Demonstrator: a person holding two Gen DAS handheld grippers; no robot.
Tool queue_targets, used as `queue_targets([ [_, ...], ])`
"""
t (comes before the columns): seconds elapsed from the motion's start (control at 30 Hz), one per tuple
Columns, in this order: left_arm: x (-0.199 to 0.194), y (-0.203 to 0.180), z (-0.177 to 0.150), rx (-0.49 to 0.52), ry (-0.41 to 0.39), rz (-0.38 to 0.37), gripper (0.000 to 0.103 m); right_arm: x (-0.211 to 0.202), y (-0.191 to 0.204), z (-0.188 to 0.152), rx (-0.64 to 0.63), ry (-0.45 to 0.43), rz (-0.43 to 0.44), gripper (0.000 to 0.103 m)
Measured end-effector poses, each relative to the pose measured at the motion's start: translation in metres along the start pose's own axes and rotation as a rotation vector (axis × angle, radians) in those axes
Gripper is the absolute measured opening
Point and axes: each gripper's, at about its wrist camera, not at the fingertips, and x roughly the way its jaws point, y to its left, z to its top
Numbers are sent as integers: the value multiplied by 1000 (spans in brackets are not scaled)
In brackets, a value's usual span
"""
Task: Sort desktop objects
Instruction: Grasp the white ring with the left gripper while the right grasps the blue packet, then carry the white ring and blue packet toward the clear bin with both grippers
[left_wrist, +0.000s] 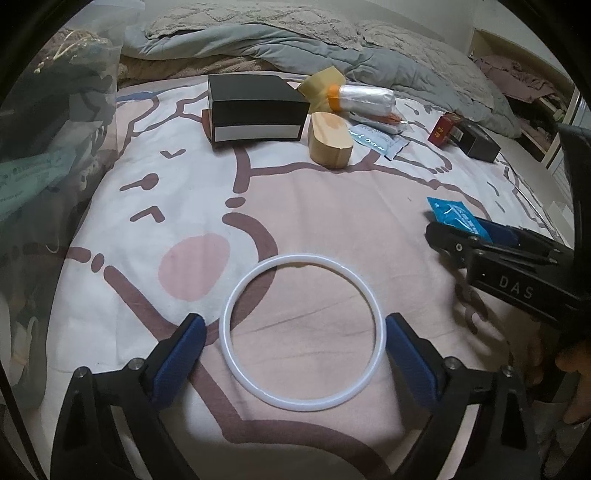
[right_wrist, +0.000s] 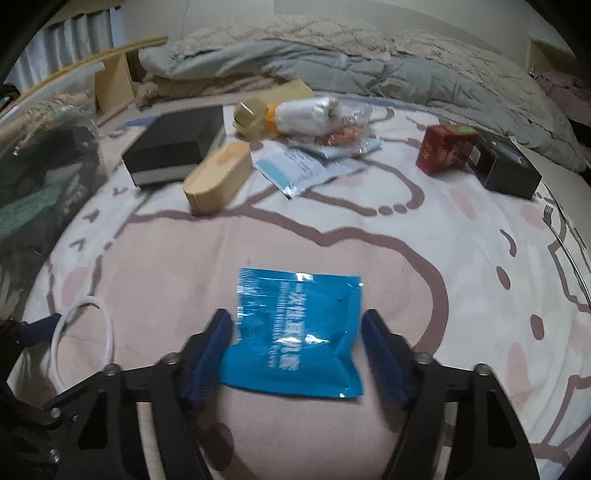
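Item 1, white ring: lay flat on the bed sheet, directly ahead of the left tongs, whose blue pads stood spread wide, one just outside each side of the ring, gripping nothing. Being round, the ring offered no long axis; a squeeze across it looked likely to flex it.

Item 2, blue packet: lay flat between the released fingers of the right tongs, its printed text running away from the camera, the left pad close to its edge, the right pad apart from it.

Both tongs were held low over the sheet, pointing toward the far clutter: black box, wooden block, red box. Each tool was nearest its own item
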Motion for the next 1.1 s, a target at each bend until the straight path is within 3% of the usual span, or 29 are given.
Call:
queue_targets([
  [0.17,-3,-9,-1,47,-20,10,85,0,3,1,-16,-7,18,63],
  [0.6,-29,-9,5,31,-110,-22,85,-15,11,2,-47,-62,62,62],
  [0.8,-41,-6,11,7,-140,-43,85,-32,0,8,42,-77,144,62],
  [1.1,-72,-12,21,16,-215,-70,85,-64,-3,13,43,-138,158,62],
])
